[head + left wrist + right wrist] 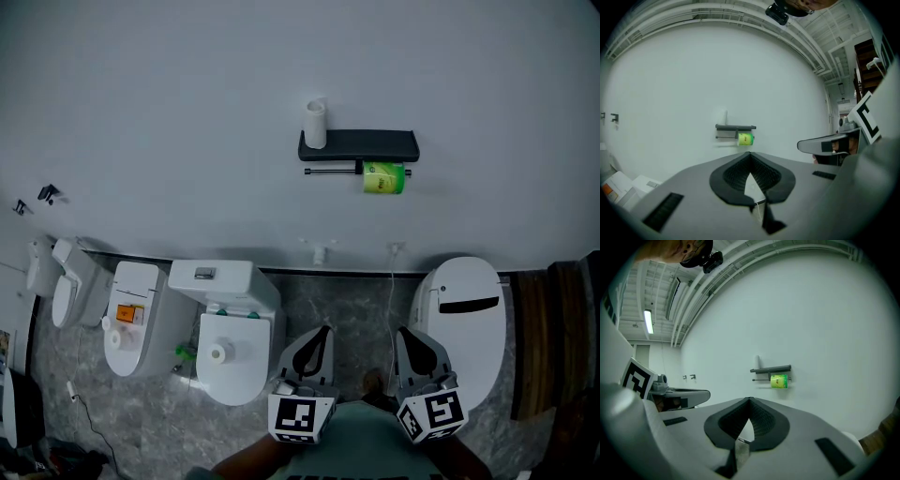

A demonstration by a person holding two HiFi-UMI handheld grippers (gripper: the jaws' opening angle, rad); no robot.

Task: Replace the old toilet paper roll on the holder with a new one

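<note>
Cool, flat, rather dim light spreads evenly over the white wall [187, 112] ahead of the left gripper [751, 154] and the right gripper [750, 399], leaving only faint, soft shadows. A lit ceiling tube [648, 320] glows high to the left of the right gripper. Both gripper views bow straight lines and darken to black corners, and the grey bodies nearest each lens are blurred.

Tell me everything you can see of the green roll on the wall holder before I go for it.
The green roll is a small cylinder in a bright yellow-green wrapper, with print too small to read. It hangs on its side on the thin dark bar, at the bar's right end, just beneath the dark shelf on the white wall. The bar carries it. Whether its top meets the shelf cannot be told.
</note>
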